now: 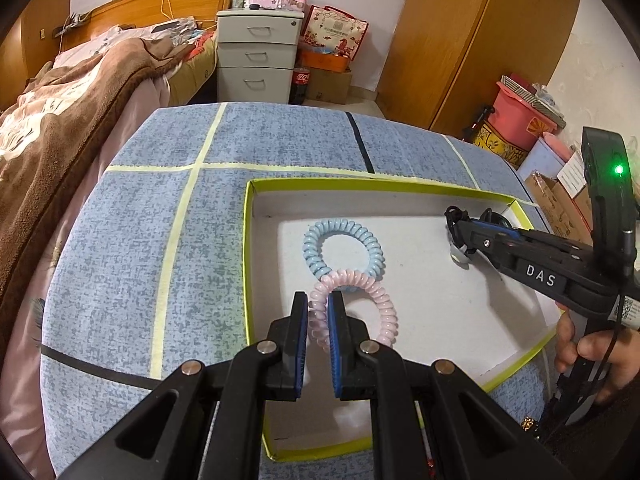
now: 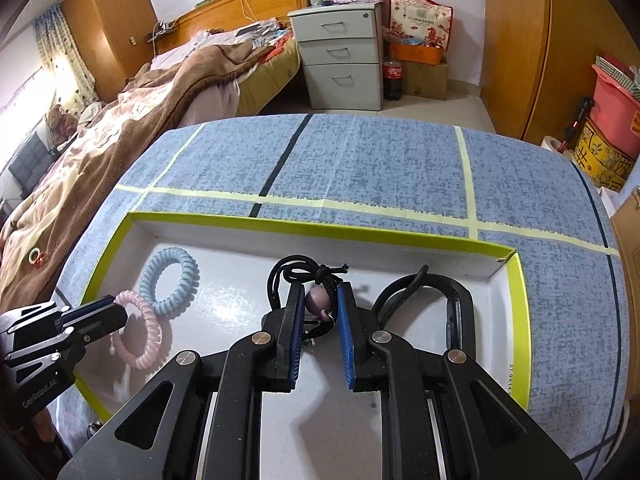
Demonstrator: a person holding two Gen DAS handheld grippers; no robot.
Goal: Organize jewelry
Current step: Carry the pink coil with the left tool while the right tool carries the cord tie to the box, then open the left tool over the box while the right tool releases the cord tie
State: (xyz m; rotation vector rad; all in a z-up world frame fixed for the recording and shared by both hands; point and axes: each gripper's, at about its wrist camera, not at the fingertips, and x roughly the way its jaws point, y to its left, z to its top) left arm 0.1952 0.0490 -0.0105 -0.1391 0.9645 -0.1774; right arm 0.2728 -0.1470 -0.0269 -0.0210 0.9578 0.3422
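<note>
With the left gripper [image 1: 319, 312] clamped on the pink coil band [image 1: 356, 308] and the right gripper [image 2: 319, 304] clamped on the corded pendant [image 2: 318, 298], both are best lowered gently inside the box [image 1: 250, 240], well apart.

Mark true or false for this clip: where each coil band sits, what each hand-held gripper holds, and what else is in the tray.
1. The left hand-held gripper is shut on the pink band. True.
2. The blue band lies outside the tray. False: it lies inside.
3. The right hand-held gripper holds the blue band. False: a pendant on a black cord sits between its pads.
4. A headband lies in the tray. True.
</note>
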